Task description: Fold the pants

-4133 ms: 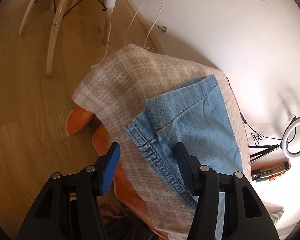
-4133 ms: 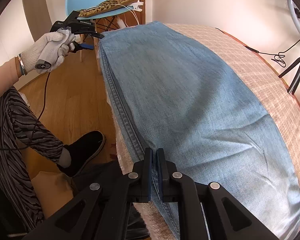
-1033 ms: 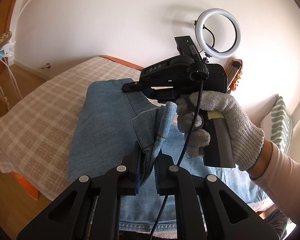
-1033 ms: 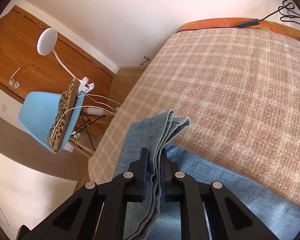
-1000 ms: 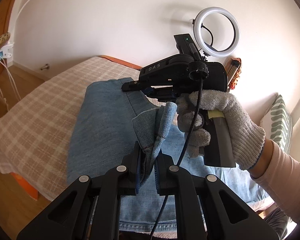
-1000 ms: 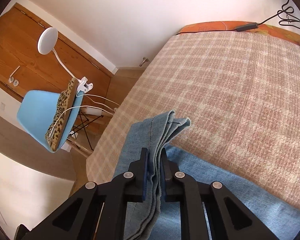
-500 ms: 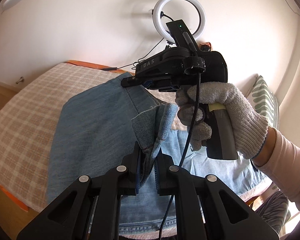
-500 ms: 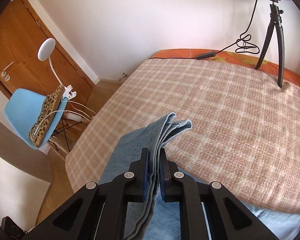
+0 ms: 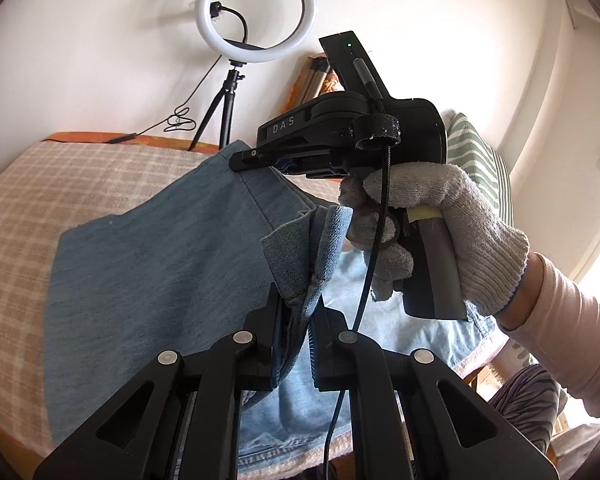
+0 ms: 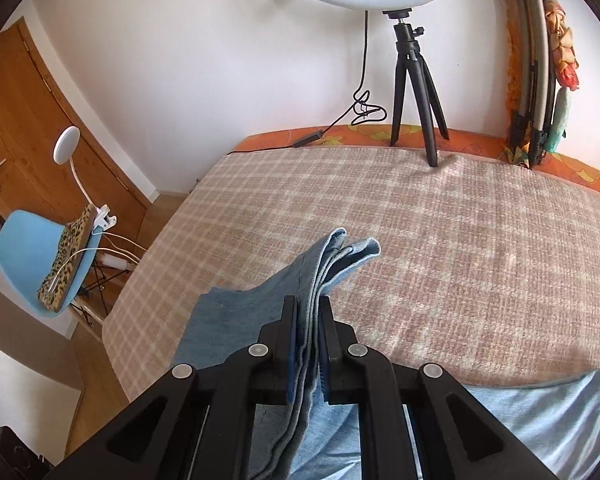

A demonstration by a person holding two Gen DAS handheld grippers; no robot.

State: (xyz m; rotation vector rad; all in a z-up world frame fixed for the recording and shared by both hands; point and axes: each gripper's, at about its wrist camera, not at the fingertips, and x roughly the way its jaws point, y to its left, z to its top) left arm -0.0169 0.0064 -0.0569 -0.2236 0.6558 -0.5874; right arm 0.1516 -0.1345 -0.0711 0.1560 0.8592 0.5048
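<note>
The blue denim pants (image 9: 160, 264) lie over the checked bedspread (image 9: 28, 200), with one end lifted off the bed by both tools. In the left wrist view the left gripper (image 9: 296, 320) sits at 6 o'clock, its jaws pinched tight on a bunched hem of the fabric that stands up between them. Toward 1 o'clock from it the right gripper (image 9: 256, 158) clamps another corner of the same raised edge, carried by a hand in a knitted grey glove (image 9: 431, 232); a black cable hangs from that tool down toward 6 o'clock. In the right wrist view the right gripper (image 10: 307, 328) is likewise closed on several stacked denim layers, whose folded tip (image 10: 347, 248) pokes up past the fingers toward 12 o'clock, while paler denim spreads out to 4 o'clock. Beyond the pants, a ring light on a black tripod (image 10: 415, 80) stands at the far side of the bed at 12 o'clock, a blue chair (image 10: 32, 260) with a leopard-print cushion sits at 9 o'clock beside a wooden door (image 10: 28, 120), and a green striped pillow (image 9: 479, 160) shows at 2 o'clock in the left view.
</note>
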